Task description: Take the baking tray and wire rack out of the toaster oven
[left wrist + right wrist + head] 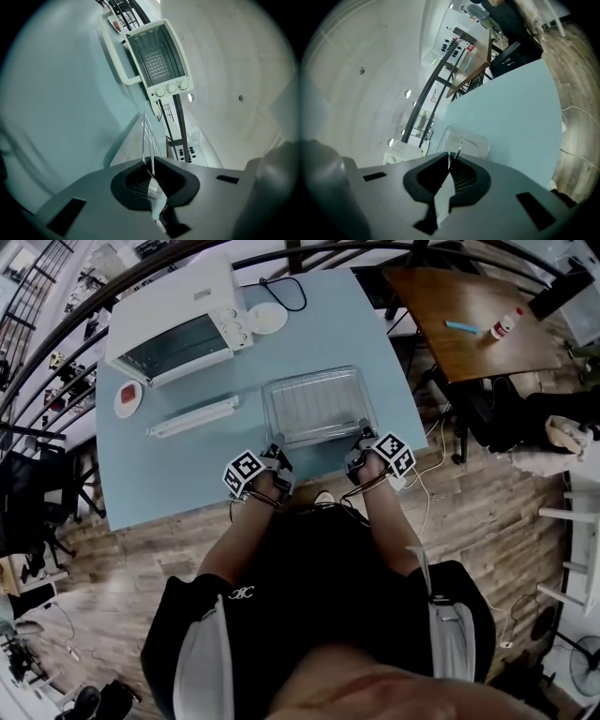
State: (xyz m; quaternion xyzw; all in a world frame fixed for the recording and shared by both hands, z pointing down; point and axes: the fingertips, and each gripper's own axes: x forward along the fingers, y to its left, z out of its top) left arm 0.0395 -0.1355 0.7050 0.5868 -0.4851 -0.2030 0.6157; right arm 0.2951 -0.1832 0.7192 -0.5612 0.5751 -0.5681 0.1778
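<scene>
The white toaster oven [178,329] stands at the table's far left, glass door facing me. The silver baking tray [314,407] is outside it, near the table's front middle, with the wire rack [302,418] lying in it. I cannot tell whether the tray rests on the table. My left gripper [278,457] is shut on the tray's near left corner and my right gripper [361,442] on its near right corner. The left gripper view shows the thin rim [149,140] pinched in that gripper [152,176]. The right gripper view shows the rim [464,143] clamped in the other [451,171].
A long white bar [192,417] lies in front of the oven, left of the tray. A small plate with something red [128,397] sits at the left edge, a white disc [267,317] beside the oven. A brown table [469,324] stands at the right.
</scene>
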